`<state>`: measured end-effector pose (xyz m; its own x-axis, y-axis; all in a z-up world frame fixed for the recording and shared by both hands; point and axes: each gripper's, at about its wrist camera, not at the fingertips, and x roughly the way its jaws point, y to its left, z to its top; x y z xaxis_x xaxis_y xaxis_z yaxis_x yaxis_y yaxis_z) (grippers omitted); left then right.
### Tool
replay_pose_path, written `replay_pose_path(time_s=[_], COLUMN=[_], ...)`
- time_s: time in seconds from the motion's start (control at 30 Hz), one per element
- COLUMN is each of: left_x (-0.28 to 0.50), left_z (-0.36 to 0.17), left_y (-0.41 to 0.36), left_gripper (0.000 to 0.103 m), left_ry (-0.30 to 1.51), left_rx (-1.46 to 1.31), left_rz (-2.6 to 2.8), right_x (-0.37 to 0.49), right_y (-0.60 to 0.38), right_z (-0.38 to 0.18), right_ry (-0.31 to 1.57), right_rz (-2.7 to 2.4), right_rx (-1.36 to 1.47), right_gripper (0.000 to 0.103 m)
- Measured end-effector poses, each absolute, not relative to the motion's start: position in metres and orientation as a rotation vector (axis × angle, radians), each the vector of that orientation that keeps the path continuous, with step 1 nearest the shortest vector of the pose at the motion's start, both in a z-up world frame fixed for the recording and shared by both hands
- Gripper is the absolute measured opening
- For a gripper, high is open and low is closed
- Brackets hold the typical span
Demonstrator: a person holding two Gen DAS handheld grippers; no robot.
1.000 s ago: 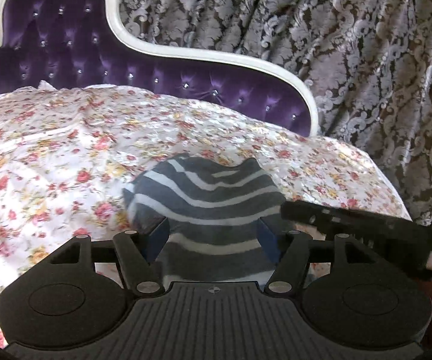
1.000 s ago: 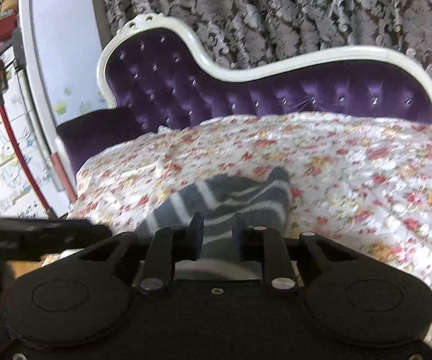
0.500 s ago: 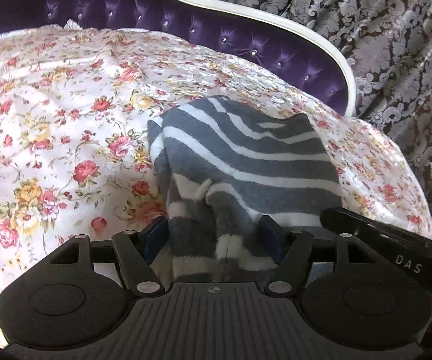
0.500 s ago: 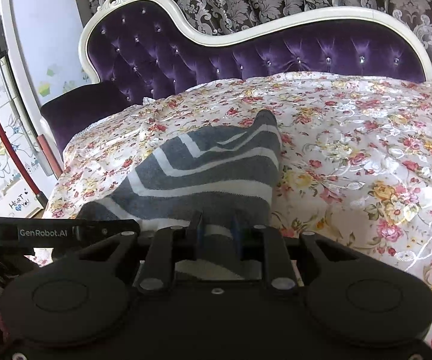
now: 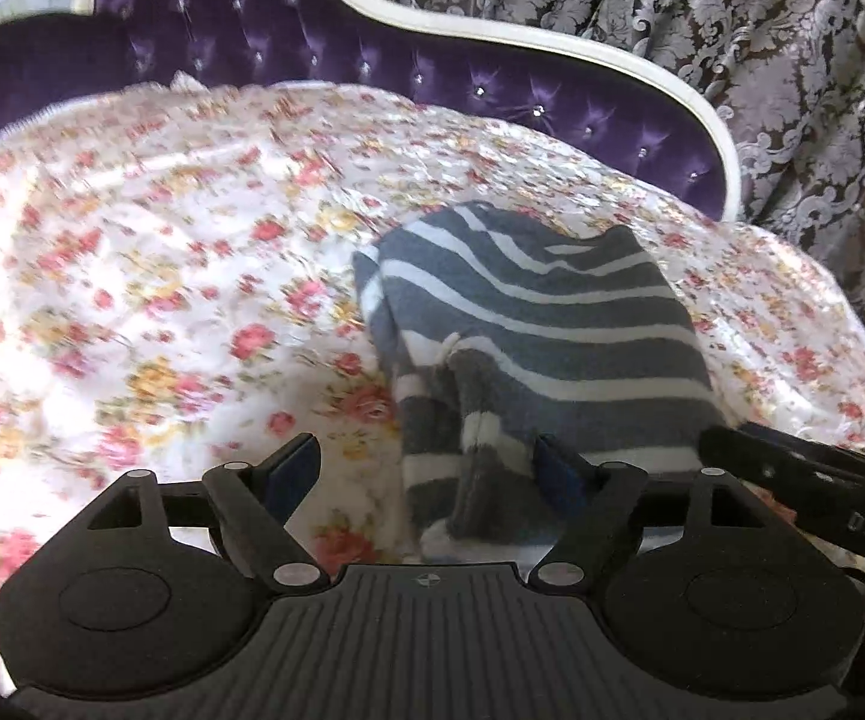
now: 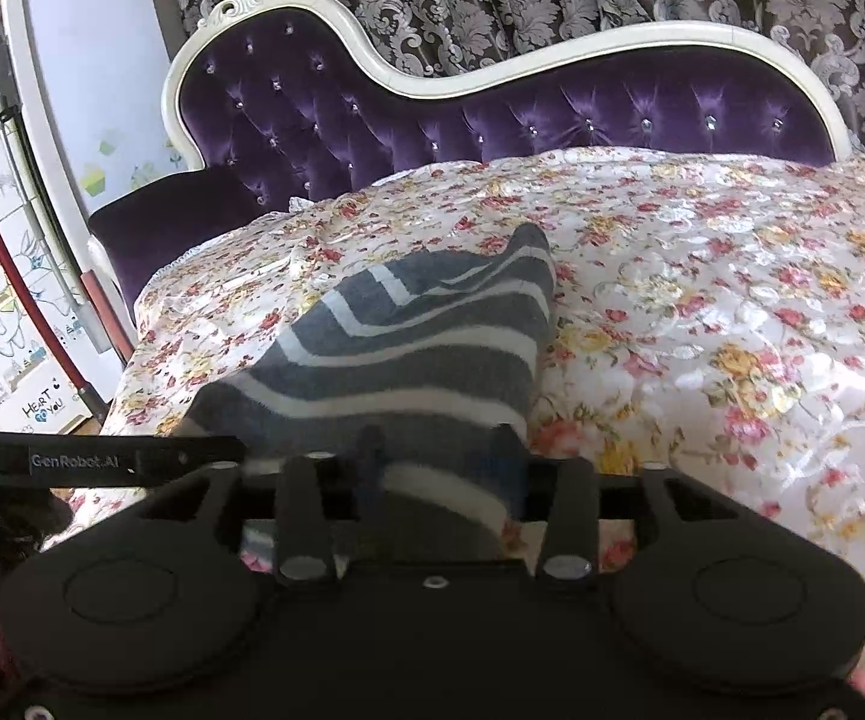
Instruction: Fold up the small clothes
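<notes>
A grey garment with white stripes [image 5: 540, 324] lies folded on the floral bedspread [image 5: 162, 276]; it also shows in the right wrist view [image 6: 420, 348]. My left gripper [image 5: 426, 471] is open, its jaws wide apart, with the garment's near edge lying between them toward the right finger. My right gripper [image 6: 438, 462] is open, its jaws standing on either side of the garment's near edge. The right gripper's body shows at the right edge of the left wrist view [image 5: 822, 480].
A purple tufted sofa back with a white frame [image 6: 492, 102] rises behind the bedspread. Patterned curtains [image 5: 732, 48] hang behind it. A white door or cabinet with stickers [image 6: 24, 276] stands at the left.
The right gripper's jaws have opened from shut on the garment's edge. The left gripper has shifted left, so the garment now sits toward its right finger. The garment has settled on the bedspread.
</notes>
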<state>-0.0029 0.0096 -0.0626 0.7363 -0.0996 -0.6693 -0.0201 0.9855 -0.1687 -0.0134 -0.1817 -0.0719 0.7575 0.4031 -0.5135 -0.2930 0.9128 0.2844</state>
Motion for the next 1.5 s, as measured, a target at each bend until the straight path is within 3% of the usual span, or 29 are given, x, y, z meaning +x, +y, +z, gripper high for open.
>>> replay_pose_path(time_s=[0.1, 0.17, 0.3, 0.37, 0.4, 0.5, 1.13, 1.5], left_x=[-0.011, -0.015, -0.023, -0.028, -0.029, -0.033, -0.04, -0.043], left_z=[-0.055, -0.052, -0.045, -0.043, -0.042, -0.039, -0.031, -0.016], left_y=[0.008, 0.006, -0.001, -0.004, -0.005, -0.007, -0.013, -0.036], left_gripper=[0.079, 0.08, 0.084, 0.087, 0.094, 0.103, 0.103, 0.102], left_ry=[0.728, 0.72, 0.705, 0.696, 0.693, 0.69, 0.7, 0.718], left_rx=[-0.147, -0.132, -0.091, -0.083, -0.083, -0.08, -0.082, 0.105], left_rz=[-0.021, -0.015, -0.018, -0.019, -0.019, -0.029, -0.059, 0.076], right_x=[-0.021, -0.026, -0.034, -0.038, -0.039, -0.041, -0.048, -0.052], right_y=[-0.184, -0.186, -0.188, -0.19, -0.191, -0.189, -0.189, -0.185], right_z=[-0.07, -0.068, -0.059, -0.054, -0.052, -0.048, -0.039, -0.03], right_ry=[0.627, 0.627, 0.607, 0.594, 0.59, 0.586, 0.602, 0.605], right_rz=[0.376, 0.37, 0.368, 0.368, 0.366, 0.348, 0.3, 0.238], right_rx=[0.215, 0.224, 0.248, 0.267, 0.27, 0.258, 0.266, 0.188], right_gripper=[0.071, 0.086, 0.103, 0.102, 0.102, 0.102, 0.103, 0.102])
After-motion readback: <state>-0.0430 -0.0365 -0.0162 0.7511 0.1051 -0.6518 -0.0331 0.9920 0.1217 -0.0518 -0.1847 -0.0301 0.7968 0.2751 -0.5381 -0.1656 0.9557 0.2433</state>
